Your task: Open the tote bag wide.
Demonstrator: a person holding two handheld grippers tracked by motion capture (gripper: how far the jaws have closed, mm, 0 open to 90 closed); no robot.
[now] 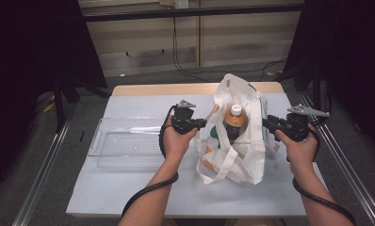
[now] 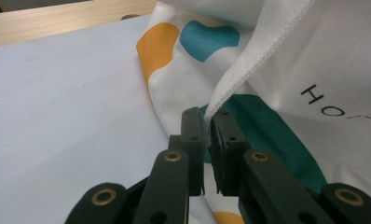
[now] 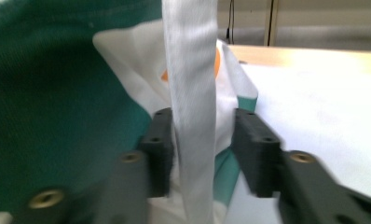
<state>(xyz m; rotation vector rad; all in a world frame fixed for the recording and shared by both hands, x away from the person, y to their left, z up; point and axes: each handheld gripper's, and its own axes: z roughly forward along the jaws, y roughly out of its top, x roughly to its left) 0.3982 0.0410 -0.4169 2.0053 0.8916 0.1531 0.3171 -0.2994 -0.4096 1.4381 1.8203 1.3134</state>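
Just right of table centre stands the white tote bag (image 1: 237, 136), a bottle (image 1: 234, 118) upright inside. At its nine o'clock the left gripper (image 2: 208, 135) pinches the bag's edge, holding the mouth open; at three o'clock the right gripper (image 3: 201, 140) straddles a strap (image 3: 193, 93), jaws apart, not gripping

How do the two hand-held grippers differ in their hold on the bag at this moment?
The left hand-held gripper is shut, pinching the bag edge; the right hand-held gripper stands open, a strap loose between its jaws. The left sits at the bag's left side, the right at its right. Both point at the bag.
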